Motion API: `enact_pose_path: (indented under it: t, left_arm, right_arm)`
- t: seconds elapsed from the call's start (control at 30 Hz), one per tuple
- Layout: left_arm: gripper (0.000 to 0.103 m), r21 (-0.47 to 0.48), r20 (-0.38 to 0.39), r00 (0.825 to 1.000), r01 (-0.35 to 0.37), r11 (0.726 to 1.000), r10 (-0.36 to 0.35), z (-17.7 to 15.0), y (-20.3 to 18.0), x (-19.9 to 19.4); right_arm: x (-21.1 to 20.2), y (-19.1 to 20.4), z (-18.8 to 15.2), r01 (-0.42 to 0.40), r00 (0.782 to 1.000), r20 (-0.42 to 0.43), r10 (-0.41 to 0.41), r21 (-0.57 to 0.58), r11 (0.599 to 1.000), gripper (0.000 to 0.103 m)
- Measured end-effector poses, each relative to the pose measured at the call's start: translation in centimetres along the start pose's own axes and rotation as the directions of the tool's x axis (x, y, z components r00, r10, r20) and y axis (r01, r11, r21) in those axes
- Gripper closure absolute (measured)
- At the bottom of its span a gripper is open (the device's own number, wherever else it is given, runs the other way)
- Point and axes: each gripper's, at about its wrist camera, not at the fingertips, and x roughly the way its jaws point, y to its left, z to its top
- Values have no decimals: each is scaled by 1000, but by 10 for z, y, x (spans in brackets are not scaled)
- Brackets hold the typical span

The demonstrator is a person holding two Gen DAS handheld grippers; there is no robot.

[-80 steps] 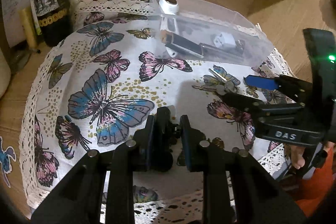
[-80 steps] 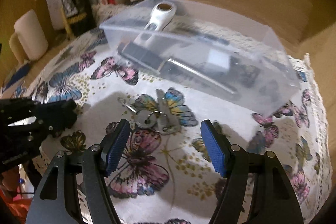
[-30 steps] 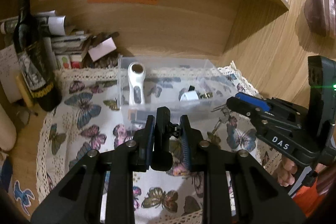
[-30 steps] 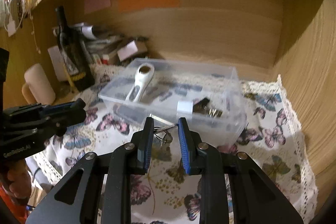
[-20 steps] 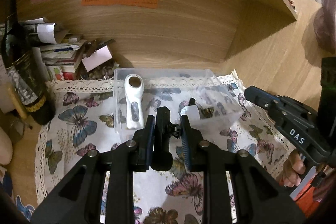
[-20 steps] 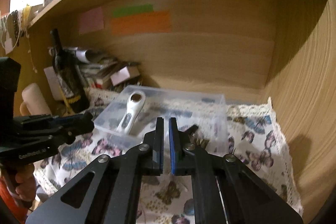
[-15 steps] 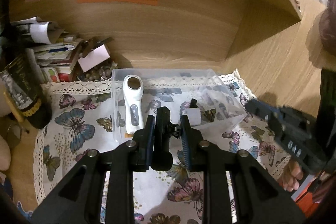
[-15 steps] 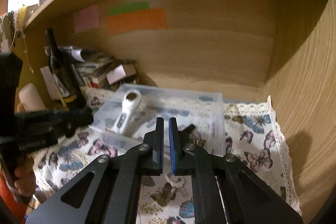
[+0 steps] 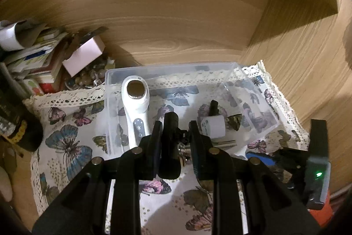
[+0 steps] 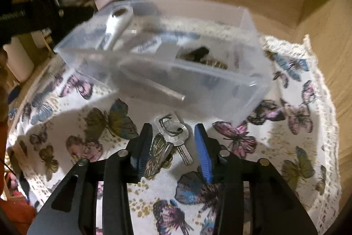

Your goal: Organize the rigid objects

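A bunch of silver keys (image 10: 175, 136) on a ring is shown lying flat on the butterfly-printed cloth, just in front of the clear plastic box (image 10: 246, 83), between the parted jaws of the right gripper (image 10: 173, 147). Inside the box are seen a white handheld device (image 9: 136, 109) with a round dark head, propped against the left wall, a small white block (image 9: 213, 126), and a metal rod (image 10: 154, 87). A black cylindrical object (image 9: 169, 147) is clamped upright in the left gripper (image 9: 175, 142).
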Motion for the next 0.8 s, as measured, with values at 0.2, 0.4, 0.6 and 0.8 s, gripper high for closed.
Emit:
enact_pose_path:
  t: [0.2, 0.4, 0.6, 0.8]
  left_arm:
    - [79, -8, -55, 998, -7, 1000, 7, 9, 5, 28]
    - [79, -22, -131, 991, 6, 1000, -8, 8, 8, 54]
    - [79, -38, -162, 987, 4, 999, -10, 8, 9, 62]
    - [62, -33, -123, 992, -2, 999, -2, 8, 7, 44]
  right_arm:
    - [6, 11, 1, 27, 1000, 7, -27, -42, 999, 74]
    - [0, 13, -3, 14, 1000, 23, -14, -9, 1000, 80]
    - [-20, 12, -6, -38, 996, 82, 36, 34, 999, 80]
    - [-51, 16, -2, -42, 986, 163, 38, 25, 999, 80]
